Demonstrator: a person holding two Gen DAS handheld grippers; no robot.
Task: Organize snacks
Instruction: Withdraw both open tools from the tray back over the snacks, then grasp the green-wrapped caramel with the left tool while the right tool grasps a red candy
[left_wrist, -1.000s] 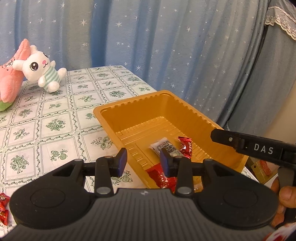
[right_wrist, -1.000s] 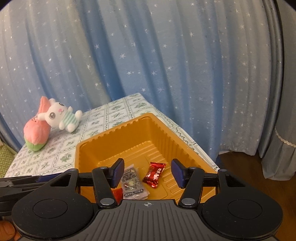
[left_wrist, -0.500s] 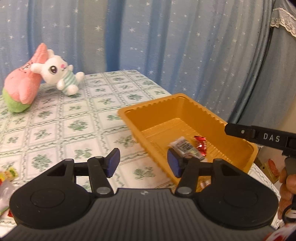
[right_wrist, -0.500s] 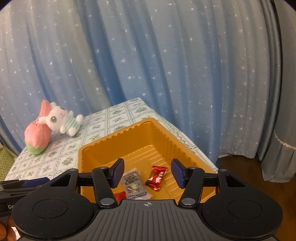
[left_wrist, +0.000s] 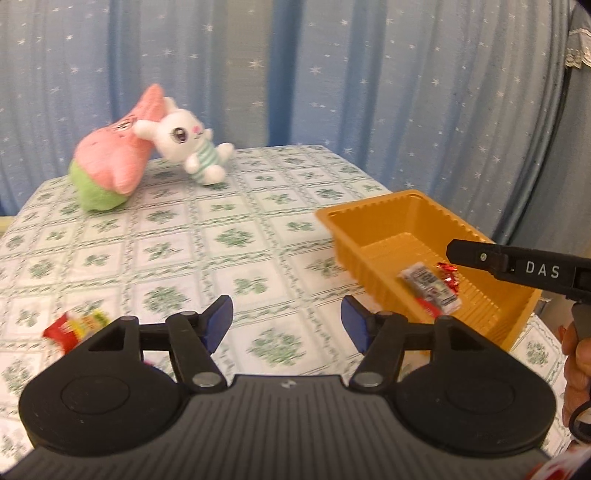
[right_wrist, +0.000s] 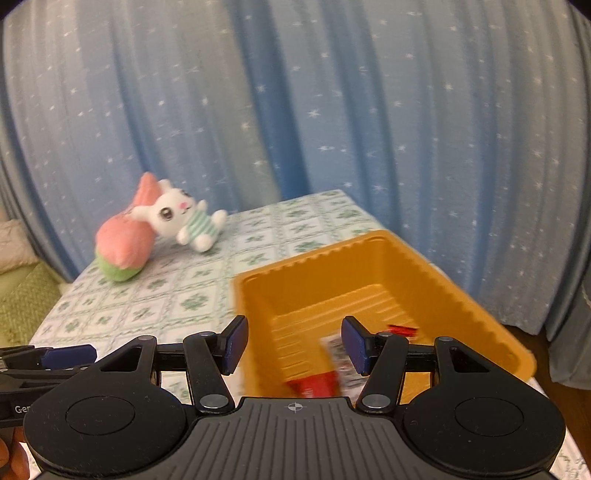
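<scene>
An orange plastic tray (left_wrist: 373, 212) (right_wrist: 424, 269) stands near the table's right edge. In it lie a grey-and-white snack packet (left_wrist: 430, 286) (right_wrist: 334, 349), a small red candy (left_wrist: 448, 277) (right_wrist: 402, 329) and a red packet (right_wrist: 316, 384). My left gripper (left_wrist: 286, 323) hangs over the bare tablecloth left of the tray, its jaws opening with nothing between them. A red-and-yellow snack packet (left_wrist: 75, 326) lies on the cloth at its left. My right gripper (right_wrist: 293, 345) stands open over the tray's near left wall, holding nothing.
A pink star plush (left_wrist: 112, 170) (right_wrist: 123, 243) and a white rabbit plush (left_wrist: 186, 138) (right_wrist: 179, 218) lie at the table's far end. Blue starred curtains hang behind and right. The other gripper's black body (left_wrist: 517, 267) reaches over the tray; a hand (left_wrist: 578, 360) holds it.
My left gripper has swung left, away from above the tray to over the cloth, and its jaws have widened. The right gripper has shifted left toward the tray's left wall, jaws unchanged.
</scene>
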